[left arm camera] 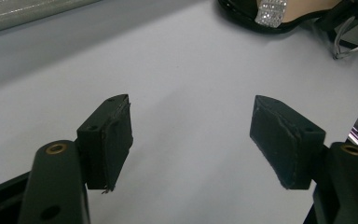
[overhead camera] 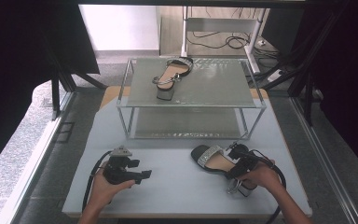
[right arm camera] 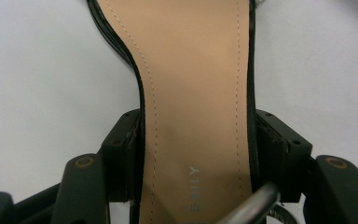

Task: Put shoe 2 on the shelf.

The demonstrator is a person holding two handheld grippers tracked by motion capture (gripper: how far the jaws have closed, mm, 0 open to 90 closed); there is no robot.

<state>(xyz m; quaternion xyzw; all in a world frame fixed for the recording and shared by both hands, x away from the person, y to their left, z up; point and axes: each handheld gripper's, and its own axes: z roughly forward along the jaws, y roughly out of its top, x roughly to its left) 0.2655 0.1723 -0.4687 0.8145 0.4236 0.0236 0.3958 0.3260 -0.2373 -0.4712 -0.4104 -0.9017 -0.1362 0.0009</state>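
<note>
Right tongs (right arm camera: 196, 154) clamped on sandal (right arm camera: 196, 93) at its waist, pads against both edges. Left tongs (left arm camera: 191, 140) wide, nothing between, bare desk (left arm camera: 182, 70) below.

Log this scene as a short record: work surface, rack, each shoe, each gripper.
surface: pale grey table
rack: two-tier glass shelf standing at the table's far side
shoe on rack: black heeled sandal on the top tier
shoe on table: matching sandal with tan insole, glitter toe strap, in front of the rack
left gripper: jaws open, nothing between them, over bare table
right gripper: pads against both edges of the table sandal near the heel
</note>
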